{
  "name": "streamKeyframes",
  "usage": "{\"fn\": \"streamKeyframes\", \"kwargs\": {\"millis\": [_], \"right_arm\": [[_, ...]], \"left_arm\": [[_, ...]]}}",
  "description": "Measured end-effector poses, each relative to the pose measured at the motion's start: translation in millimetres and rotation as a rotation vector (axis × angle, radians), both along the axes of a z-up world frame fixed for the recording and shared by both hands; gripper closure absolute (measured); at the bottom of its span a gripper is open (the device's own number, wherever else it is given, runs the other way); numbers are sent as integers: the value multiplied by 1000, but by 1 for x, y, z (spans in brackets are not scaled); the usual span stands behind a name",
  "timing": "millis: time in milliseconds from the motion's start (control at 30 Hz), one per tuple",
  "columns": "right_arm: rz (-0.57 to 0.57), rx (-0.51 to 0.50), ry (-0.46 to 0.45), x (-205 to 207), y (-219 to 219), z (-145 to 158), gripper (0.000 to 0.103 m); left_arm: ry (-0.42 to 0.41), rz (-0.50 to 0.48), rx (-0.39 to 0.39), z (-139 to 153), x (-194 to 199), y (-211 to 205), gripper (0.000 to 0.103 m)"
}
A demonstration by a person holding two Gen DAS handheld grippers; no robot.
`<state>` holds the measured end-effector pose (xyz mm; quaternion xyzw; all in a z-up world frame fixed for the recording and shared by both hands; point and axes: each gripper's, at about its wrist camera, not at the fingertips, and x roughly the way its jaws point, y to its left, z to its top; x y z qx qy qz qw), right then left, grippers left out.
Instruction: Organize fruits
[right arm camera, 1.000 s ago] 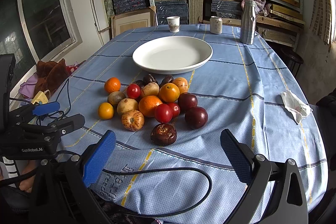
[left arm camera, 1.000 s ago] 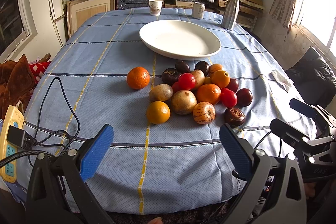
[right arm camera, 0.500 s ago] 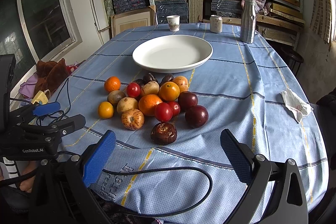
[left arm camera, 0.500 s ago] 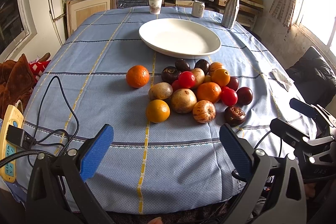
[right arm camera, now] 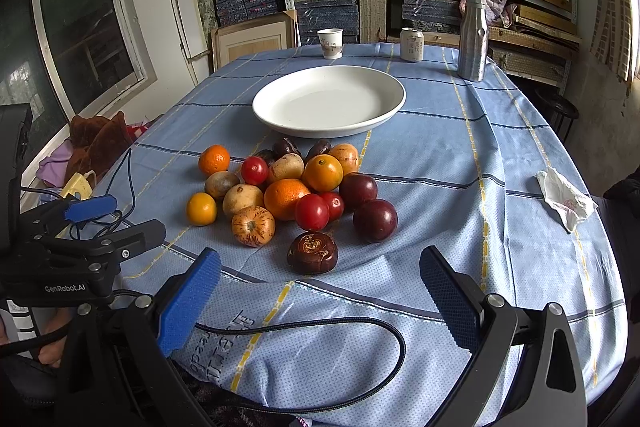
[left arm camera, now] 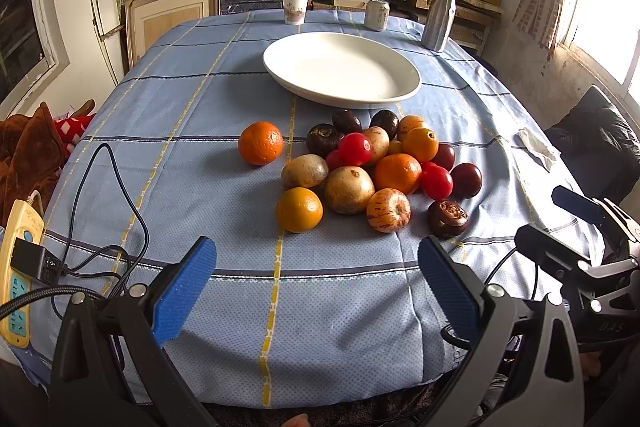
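Item: fruit pile (left arm camera: 372,167), loose on the cloth just on the near side of the white plate (left arm camera: 344,45), which holds nothing. Round pieces, no marked long axis; nearest the plate, dark ones.

Left gripper (left arm camera: 316,287): jaws wide apart, empty, directly before the yellow orange (left arm camera: 299,209).

Right gripper (right arm camera: 320,297): jaws wide apart, empty, directly before the dark brown fruit (right arm camera: 313,252); likely the nearer hand.

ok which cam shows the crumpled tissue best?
Right wrist view: the tissue lies unobstructed on the blue tablecloth, folds and a pink mark visible. Left wrist view shows the same tissue smaller and squashed near the table's right edge.
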<state>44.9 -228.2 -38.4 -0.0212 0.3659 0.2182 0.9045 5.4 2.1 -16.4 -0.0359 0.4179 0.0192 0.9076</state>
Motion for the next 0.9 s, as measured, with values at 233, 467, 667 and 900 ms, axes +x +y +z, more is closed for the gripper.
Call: {"fn": "streamKeyframes", "kwargs": {"millis": [233,467,667,900], "right_arm": [[13,33,9,0,-1,-6,3],[31,-60,-29,9,-14,-19,3],[120,-121,-63,7,-17,-34,3],[138,-11,46,33,-18,-33,3]], "left_arm": [[0,-14,-8,-4,0,1,4],[15,-68,71,-20,11,7,4],[83,-100,98,-41,31,15,4],[186,-108,35,-58,61,27,4]]}}
